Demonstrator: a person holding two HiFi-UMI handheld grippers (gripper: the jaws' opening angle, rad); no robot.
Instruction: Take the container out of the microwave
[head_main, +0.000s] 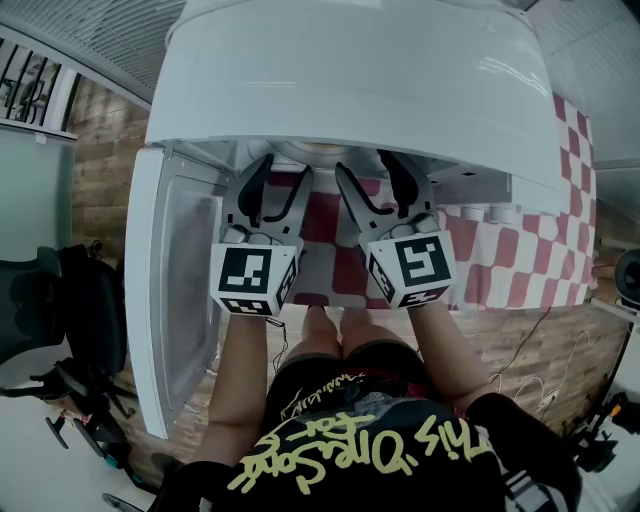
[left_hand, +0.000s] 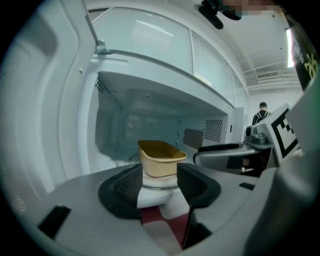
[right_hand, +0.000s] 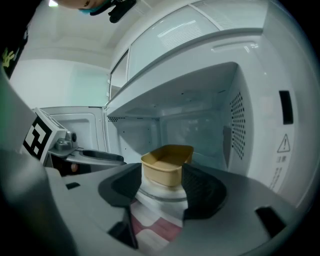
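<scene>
Before the microwave (head_main: 350, 90), left hand-held gripper (head_main: 285, 172) and right hand-held gripper (head_main: 363, 166) gape, empty.

In head view, microwave (head_main: 350, 80) hides the container (left_hand: 161, 158).

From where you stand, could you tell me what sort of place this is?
Probably a lab or workroom staged as a kitchen corner: a white microwave stands open on a red checkered cloth, with a black office chair beside it.
</scene>
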